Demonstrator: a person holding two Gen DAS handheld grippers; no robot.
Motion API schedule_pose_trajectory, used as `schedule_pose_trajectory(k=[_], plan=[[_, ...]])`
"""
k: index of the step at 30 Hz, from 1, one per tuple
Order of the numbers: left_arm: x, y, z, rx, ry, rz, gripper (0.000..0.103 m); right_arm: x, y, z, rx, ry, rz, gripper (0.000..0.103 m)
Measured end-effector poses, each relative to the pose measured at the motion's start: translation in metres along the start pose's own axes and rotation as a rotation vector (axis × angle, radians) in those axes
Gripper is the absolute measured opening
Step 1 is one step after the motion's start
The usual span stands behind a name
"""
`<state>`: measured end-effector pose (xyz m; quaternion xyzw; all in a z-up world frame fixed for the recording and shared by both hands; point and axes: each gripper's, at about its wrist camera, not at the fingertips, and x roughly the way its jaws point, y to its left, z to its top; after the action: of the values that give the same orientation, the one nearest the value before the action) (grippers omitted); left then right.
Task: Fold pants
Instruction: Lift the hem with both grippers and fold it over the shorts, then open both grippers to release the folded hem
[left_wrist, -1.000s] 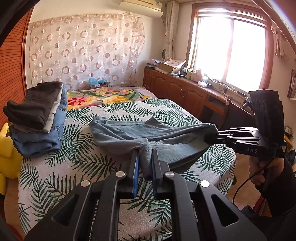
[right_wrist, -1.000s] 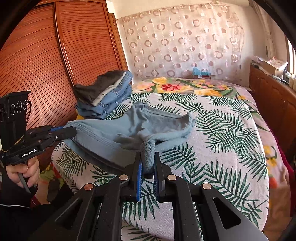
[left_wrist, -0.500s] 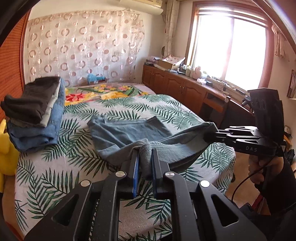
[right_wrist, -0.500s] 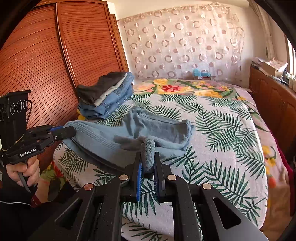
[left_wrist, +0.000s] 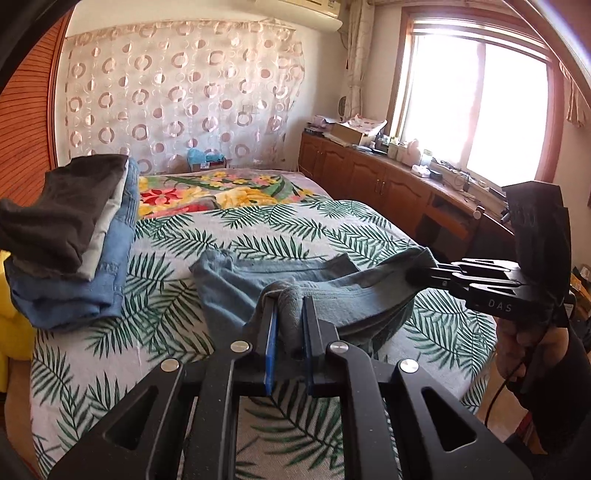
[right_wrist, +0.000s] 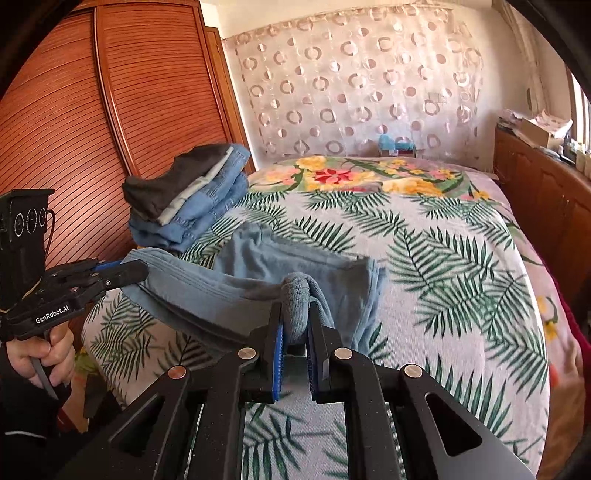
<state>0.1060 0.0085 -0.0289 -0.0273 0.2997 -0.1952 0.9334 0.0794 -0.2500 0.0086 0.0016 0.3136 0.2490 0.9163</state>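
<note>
Near the front edge of the bed (right_wrist: 461, 280), the light blue pants (right_wrist: 295, 258) lie partly doubled over. Left tool (left_wrist: 287, 317) and right tool (right_wrist: 295, 317) each pinch a bunched end of one raised edge, held taut so the fold carries evenly toward the far layer, beside the folded clothes stack (left_wrist: 74, 240).
</note>
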Motion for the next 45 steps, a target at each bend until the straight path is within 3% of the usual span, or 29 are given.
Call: schedule_pose_trajectory(k=[19, 24, 26, 31, 32, 34, 38, 40, 42, 45], plan=[[0.049, 0.021, 0.009, -0.011, 0.059, 0.056, 0.013, 0.081, -0.013, 0.032, 0.018, 0.048, -0.040, 0.011], [0.056, 0.024, 0.002, -0.011, 0.088, 0.071, 0.028, 0.101, -0.015, 0.030, 0.019, 0.080, -0.048, 0.011], [0.055, 0.024, 0.000, -0.005, 0.086, 0.075, 0.049, 0.105, -0.016, 0.029, 0.018, 0.089, -0.052, 0.011], [0.052, 0.030, -0.006, -0.021, 0.100, 0.062, 0.052, 0.106, -0.016, 0.028, 0.015, 0.081, -0.050, 0.011], [0.053, 0.031, -0.007, -0.023, 0.104, 0.060, 0.066, 0.106, -0.016, 0.028, 0.015, 0.080, -0.049, 0.011], [0.053, 0.034, -0.011, -0.037, 0.108, 0.046, 0.078, 0.105, -0.016, 0.028, 0.009, 0.077, -0.050, 0.013], [0.054, 0.036, -0.018, -0.041, 0.125, 0.063, 0.078, 0.099, -0.017, 0.026, -0.007, 0.062, -0.063, 0.017], [0.055, 0.037, -0.022, -0.041, 0.132, 0.065, 0.078, 0.092, -0.017, 0.025, -0.017, 0.052, -0.079, 0.024], [0.055, 0.038, -0.027, -0.043, 0.146, 0.074, 0.078, 0.084, -0.018, 0.025, -0.023, 0.040, -0.093, 0.039], [0.059, 0.041, -0.034, -0.041, 0.171, 0.089, 0.078, 0.072, -0.021, 0.021, -0.019, 0.035, -0.090, 0.045]])
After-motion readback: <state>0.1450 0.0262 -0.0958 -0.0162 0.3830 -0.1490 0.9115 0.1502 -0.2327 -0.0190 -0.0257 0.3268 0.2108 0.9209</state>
